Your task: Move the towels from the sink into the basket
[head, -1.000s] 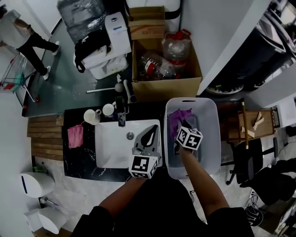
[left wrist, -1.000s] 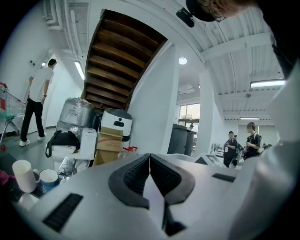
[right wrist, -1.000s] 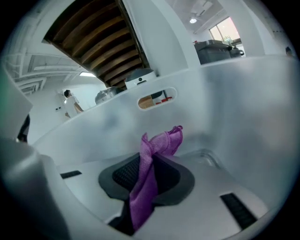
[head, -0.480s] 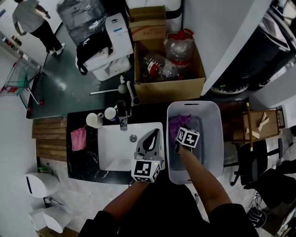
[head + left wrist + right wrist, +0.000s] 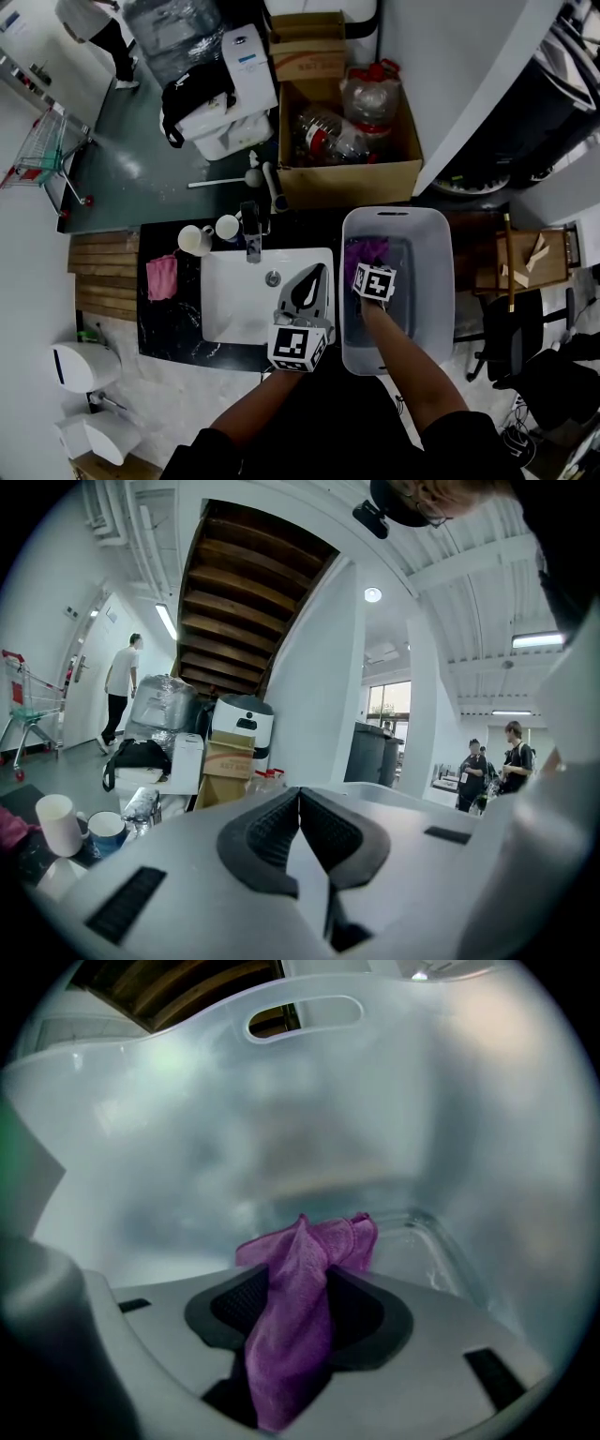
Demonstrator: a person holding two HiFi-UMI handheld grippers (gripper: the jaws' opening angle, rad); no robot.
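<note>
Deep in the basket [image 5: 427, 281], my right fingers [image 5: 364, 1314] are just opening so the purple towel [image 5: 295, 1326] between them settles at its far end; my left fingers [image 5: 262, 841] are hovering closed, empty, over the sink's [image 5: 234, 305] right rim.

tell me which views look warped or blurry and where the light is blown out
Right gripper view: heavy fisheye with a black rim; the basket wall is hazy and soft, the purple towel crisper. Left gripper view: same bending, round ceiling lamp blown out. Head view: dim, dark corners, fairly sharp.
</note>
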